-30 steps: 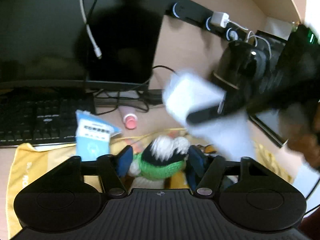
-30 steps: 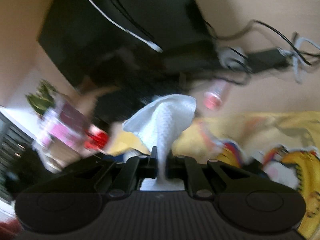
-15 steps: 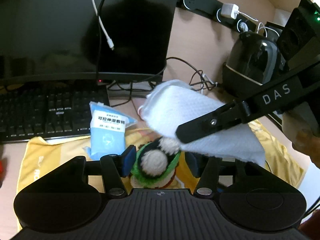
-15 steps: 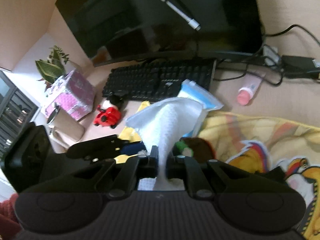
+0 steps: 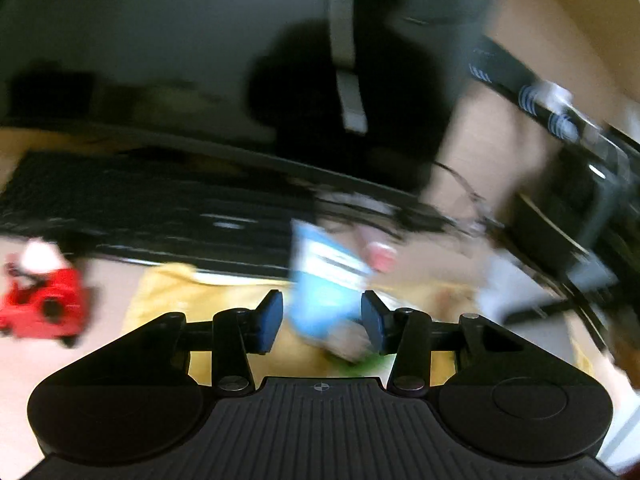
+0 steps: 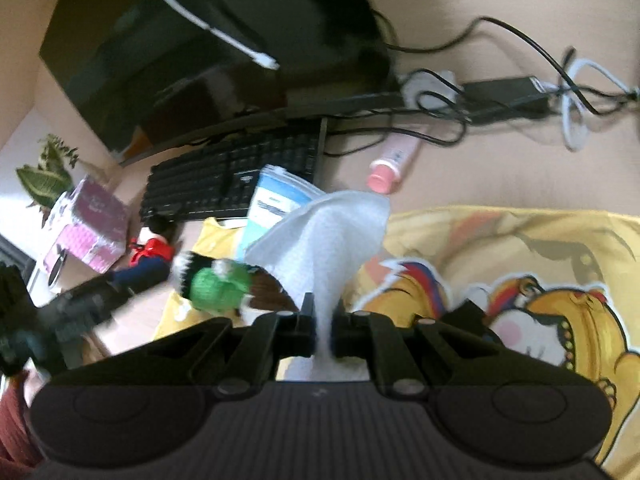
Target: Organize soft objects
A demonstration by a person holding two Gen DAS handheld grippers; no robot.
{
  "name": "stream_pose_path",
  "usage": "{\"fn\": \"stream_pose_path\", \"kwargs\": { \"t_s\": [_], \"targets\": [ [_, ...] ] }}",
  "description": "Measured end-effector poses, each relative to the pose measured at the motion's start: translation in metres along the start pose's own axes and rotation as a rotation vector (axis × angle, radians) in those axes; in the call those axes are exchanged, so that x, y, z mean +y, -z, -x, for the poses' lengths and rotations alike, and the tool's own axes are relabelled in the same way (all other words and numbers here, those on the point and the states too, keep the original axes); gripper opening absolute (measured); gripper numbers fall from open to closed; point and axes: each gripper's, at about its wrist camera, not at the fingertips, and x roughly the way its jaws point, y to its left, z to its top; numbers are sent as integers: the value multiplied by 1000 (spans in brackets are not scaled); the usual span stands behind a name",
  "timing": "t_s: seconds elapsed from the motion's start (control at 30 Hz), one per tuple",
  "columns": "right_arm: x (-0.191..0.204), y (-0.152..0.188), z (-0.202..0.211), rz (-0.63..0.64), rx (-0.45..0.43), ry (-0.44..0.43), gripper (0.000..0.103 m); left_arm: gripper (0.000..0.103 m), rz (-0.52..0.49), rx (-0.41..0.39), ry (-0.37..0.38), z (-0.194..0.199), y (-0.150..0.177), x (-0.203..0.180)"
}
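Note:
My right gripper (image 6: 323,336) is shut on a white cloth (image 6: 324,240), which stands up from the jaws above the yellow cartoon cloth (image 6: 520,264). A green knitted toy (image 6: 218,284) lies to its left, near the blurred left gripper (image 6: 88,304). The left wrist view is badly smeared. There my left gripper (image 5: 322,320) is open, its blue pads (image 5: 270,320) apart. Low between them, near the right pad, is a blur of the green toy (image 5: 356,354). A blue wipes packet (image 5: 324,276) lies beyond on the yellow cloth (image 5: 168,292).
A black keyboard (image 6: 236,176) and monitor (image 6: 208,48) stand behind the cloth. A pink tube (image 6: 390,164) lies among cables (image 6: 520,96) at the back. A red toy (image 5: 40,304) and a pink box (image 6: 88,224) sit to the left.
The left view has swung leftward and blurred, bringing the red toy into sight. The white cloth no longer crosses in front of it. My left jaws stand narrower than before.

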Motion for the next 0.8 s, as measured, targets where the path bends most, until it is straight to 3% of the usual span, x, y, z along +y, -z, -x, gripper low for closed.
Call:
{"fn": "stream_pose_path", "kwargs": {
  "t_s": [0.07, 0.17, 0.27, 0.3, 0.37, 0.43, 0.53, 0.6, 0.7, 0.8],
  "targets": [
    [-7, 2, -2, -19, 9, 6, 7, 45, 18, 8, -33, -10, -11, 11],
    [-12, 3, -5, -20, 13, 12, 7, 45, -40, 39, -112, -31, -21, 12],
    [-15, 3, -2, -3, 2, 24, 7, 51, -34, 48, -100, -31, -28, 10],
    [-18, 3, 1, -2, -4, 29, 7, 56, -46, 41, -83, -24, -29, 3],
    [-27, 4, 8, -11, -15, 42, 8, 80, -113, 31, -18, -4, -29, -22],
    [-41, 5, 14, -42, -26, 62, 8, 90, -182, 27, 54, 17, -25, -52],
    [-58, 8, 25, -73, -45, 83, 8, 94, -280, 43, 193, 37, -15, -111],
    [-66, 9, 33, -59, -59, 104, 8, 94, -337, 100, 274, 30, -2, -151],
    [-77, 11, 44, -23, -71, 132, 7, 94, -433, 217, 283, -6, 27, -194],
    [-89, 17, 52, -17, -64, 123, 7, 94, -346, 341, 304, -43, 48, -209]
  ]
}}
